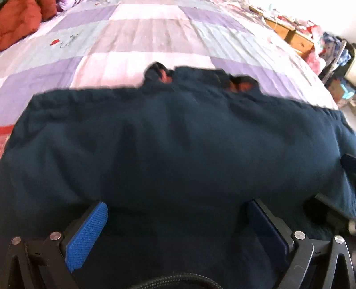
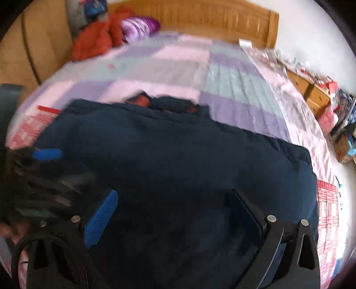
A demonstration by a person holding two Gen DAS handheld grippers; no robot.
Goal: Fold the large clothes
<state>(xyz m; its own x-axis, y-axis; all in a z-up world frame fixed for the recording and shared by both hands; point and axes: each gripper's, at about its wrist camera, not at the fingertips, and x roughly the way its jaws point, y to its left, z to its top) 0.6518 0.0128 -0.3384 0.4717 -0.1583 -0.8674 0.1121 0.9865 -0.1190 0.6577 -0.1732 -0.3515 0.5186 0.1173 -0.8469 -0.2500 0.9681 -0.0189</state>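
Note:
A large dark navy garment (image 1: pixel 178 137) lies spread across the bed, with orange lining showing at its far collar edge (image 1: pixel 165 76). It also fills the right wrist view (image 2: pixel 178 160). My left gripper (image 1: pixel 178 213) is open, its blue pads wide apart just over the near part of the cloth. My right gripper (image 2: pixel 175 206) is open too, over the garment's near edge. The left gripper (image 2: pixel 47 154) shows blurred at the left of the right wrist view. Neither gripper holds cloth.
The bed has a purple, pink and pale green patchwork cover (image 1: pixel 142 42). Red bedding (image 2: pixel 93 40) and a purple pillow (image 2: pixel 140 26) lie by the wooden headboard (image 2: pixel 200 15). Wooden drawers with clutter (image 2: pixel 316 93) stand right of the bed.

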